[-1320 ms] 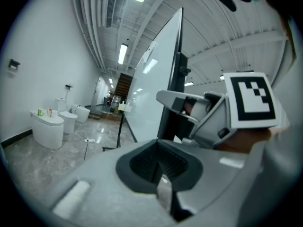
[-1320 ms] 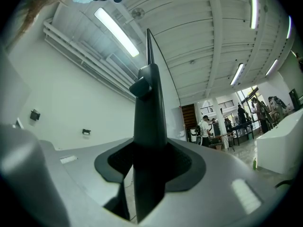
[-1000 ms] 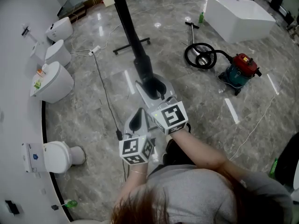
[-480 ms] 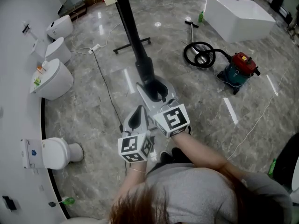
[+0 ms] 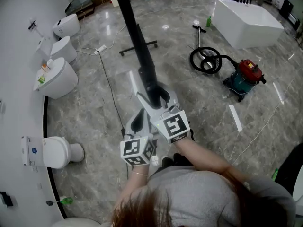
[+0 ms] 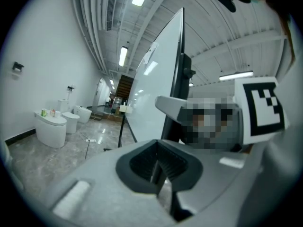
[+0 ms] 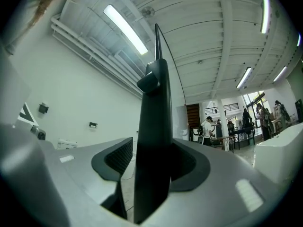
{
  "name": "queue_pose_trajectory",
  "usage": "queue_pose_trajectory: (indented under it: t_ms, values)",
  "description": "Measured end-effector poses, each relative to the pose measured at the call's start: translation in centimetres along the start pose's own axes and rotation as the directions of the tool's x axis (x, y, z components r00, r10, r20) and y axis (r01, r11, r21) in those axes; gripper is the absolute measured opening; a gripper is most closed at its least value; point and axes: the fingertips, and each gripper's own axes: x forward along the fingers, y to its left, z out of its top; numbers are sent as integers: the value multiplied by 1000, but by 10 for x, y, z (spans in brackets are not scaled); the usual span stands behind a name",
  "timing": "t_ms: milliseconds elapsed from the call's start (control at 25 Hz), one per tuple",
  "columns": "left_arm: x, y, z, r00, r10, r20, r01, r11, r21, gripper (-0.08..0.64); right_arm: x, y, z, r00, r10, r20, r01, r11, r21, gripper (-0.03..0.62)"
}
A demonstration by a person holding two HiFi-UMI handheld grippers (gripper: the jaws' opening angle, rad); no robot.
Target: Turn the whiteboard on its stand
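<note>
Whiteboard (image 6: pixel 156 86): upright in front of the person, at the middle of the scene, on its stand (image 5: pixel 136 46).
Head view: gives only the board's dark edge from above, running from the far top of the picture down to the right gripper (image 5: pixel 156 92); white face not visible here.
Left gripper view: alone in showing the white writing face, to the left of the dark edge, with ceiling lights mirrored in it.
Right gripper view: dark edge seen end-on, standing straight up between the jaws.
Right gripper state: jaws wide and just been opening; edge between them, with a gap showing at the left pad, so no squeeze.
Left gripper (image 5: pixel 138 118): nearer and left of the right one, jaws drawn together to a thin slit, empty.
Left wall: row of toilets (image 5: pixel 57 82).
Far right on the floor (image 5: pixel 203 108): red vacuum cleaner (image 5: pixel 246 72) and white bathtub (image 5: pixel 246 15), head view only.
Far background: people (image 7: pixel 208 126), right gripper view only.
</note>
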Motion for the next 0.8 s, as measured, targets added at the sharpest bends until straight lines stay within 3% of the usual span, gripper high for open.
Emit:
queue_pose_trajectory:
  t_ms: [240, 800]
  values:
    - [5, -1, 6, 1000, -1, 13, 1, 1000, 11, -5, 1, -5, 1, 1000, -11, 2, 11, 999, 31, 176]
    - [5, -3, 10, 1000, 4, 22, -4, 1000, 19, -5, 3, -2, 1, 1000, -3, -17, 3, 1000, 14, 175]
